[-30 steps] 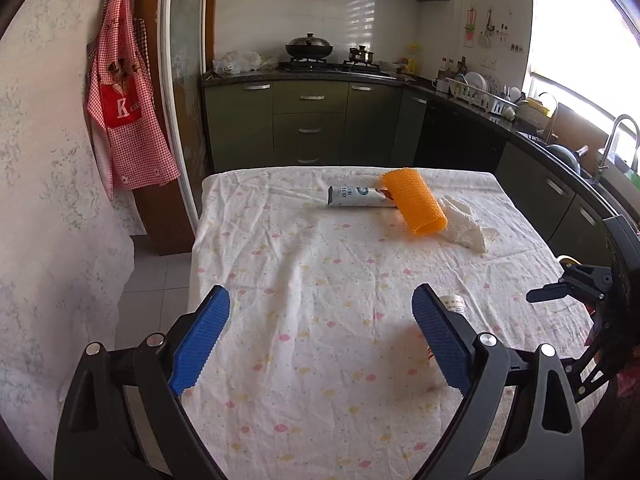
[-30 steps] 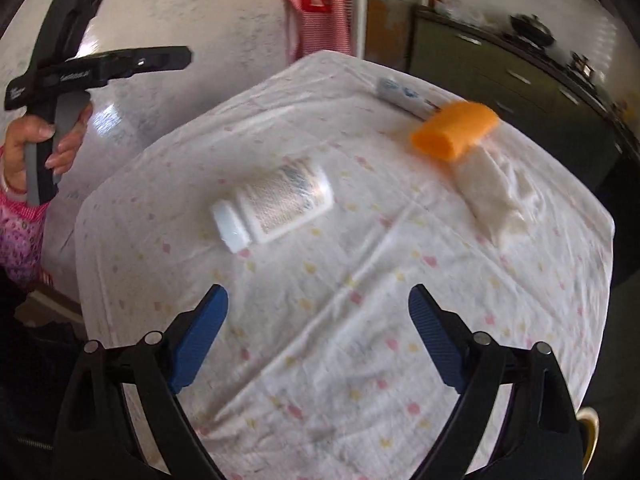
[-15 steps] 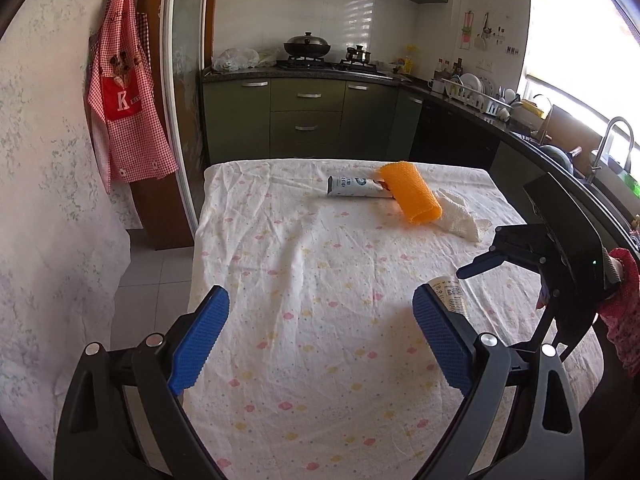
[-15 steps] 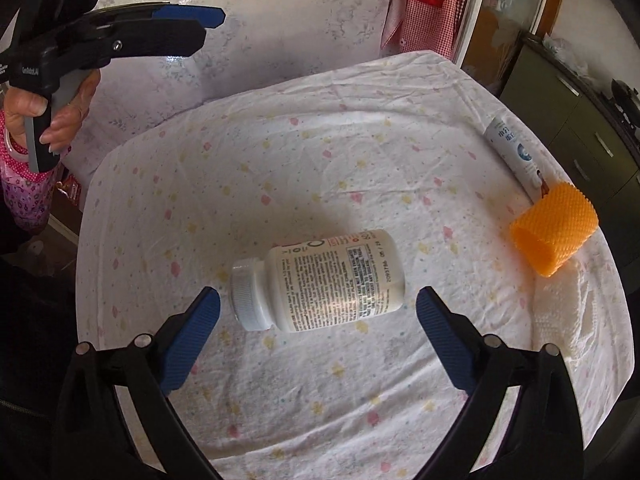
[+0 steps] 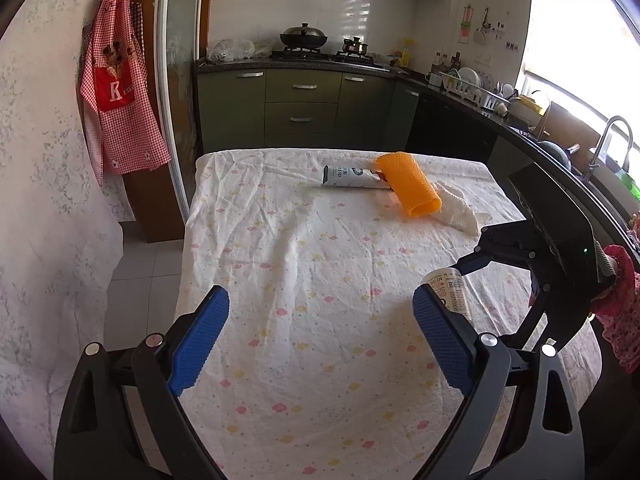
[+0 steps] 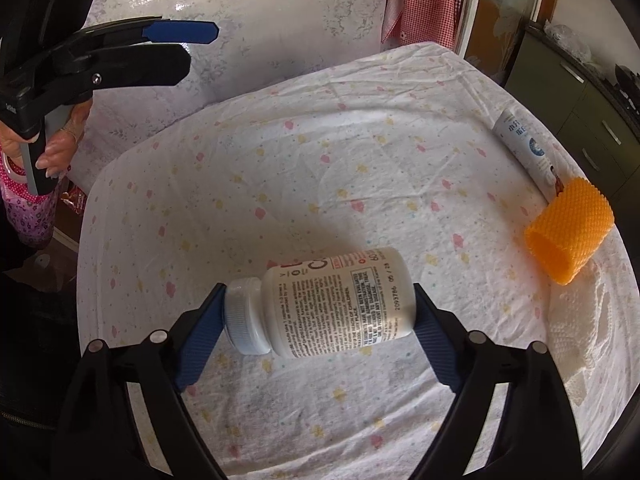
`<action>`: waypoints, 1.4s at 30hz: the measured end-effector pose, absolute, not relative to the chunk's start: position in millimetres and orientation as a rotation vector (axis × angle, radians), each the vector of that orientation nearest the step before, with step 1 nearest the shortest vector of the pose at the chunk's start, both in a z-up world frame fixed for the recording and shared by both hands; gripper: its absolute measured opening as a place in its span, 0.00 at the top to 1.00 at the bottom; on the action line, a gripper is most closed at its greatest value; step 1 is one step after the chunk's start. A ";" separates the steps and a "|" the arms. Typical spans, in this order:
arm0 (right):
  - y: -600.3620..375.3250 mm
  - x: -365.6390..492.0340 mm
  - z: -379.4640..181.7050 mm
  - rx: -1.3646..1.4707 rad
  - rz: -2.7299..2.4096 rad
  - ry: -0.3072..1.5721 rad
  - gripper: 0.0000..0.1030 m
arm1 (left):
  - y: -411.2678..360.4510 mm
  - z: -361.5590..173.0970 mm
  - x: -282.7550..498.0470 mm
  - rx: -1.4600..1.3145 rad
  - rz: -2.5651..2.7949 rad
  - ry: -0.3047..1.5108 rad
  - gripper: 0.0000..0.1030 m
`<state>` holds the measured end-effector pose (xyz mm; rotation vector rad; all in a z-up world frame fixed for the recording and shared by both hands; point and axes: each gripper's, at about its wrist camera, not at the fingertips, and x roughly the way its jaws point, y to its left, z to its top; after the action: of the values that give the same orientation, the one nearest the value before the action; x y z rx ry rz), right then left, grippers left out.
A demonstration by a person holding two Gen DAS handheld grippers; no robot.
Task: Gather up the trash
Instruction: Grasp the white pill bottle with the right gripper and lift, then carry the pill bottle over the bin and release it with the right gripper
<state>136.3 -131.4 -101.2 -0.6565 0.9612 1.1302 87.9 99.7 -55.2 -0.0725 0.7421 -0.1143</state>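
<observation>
- Right hand-held gripper [image 6: 320,316] clamping white plastic pill bottle with printed label [image 6: 340,304] end to end, cap against left pad, just above tabletop under pastel-dotted white cloth [image 6: 360,140].
- Left hand-held gripper [image 5: 320,340] hovering with jaws spread wide, gripping nothing.
- Lying at far end together: white tube [image 5: 352,177], orange mesh sleeve [image 5: 408,189], crumpled white tissue [image 5: 456,210].

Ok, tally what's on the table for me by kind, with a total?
Pill bottle: 1
Tube: 1
Orange mesh sleeve: 1
White crumpled tissue: 1
Total: 4
</observation>
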 end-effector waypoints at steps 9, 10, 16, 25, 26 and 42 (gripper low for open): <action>-186.4 130.2 -78.9 -0.539 1.007 0.900 0.19 | 78.6 -54.0 91.8 -0.040 -0.163 0.757 0.11; -197.5 130.1 -75.7 -0.523 0.985 0.895 0.19 | 73.4 -54.0 92.5 -0.033 -0.173 0.759 0.11; -283.0 132.7 -58.4 -0.426 0.790 0.885 0.19 | 40.6 -53.1 98.1 0.006 -0.239 0.765 0.11; -426.1 132.2 -58.8 -0.269 0.444 0.908 0.19 | -8.7 -52.2 106.4 0.071 -0.317 0.777 0.11; -441.3 131.1 -61.8 -0.251 0.406 0.911 0.19 | -13.7 -52.0 107.1 0.077 -0.324 0.778 0.11; -566.9 151.4 -99.2 -0.095 0.015 0.988 0.17 | -64.4 -52.0 109.3 0.156 -0.410 0.791 0.11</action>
<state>151.4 -566.9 -99.2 -0.0952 0.9884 0.0147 109.3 -64.4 -52.0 0.1561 0.7905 -0.4101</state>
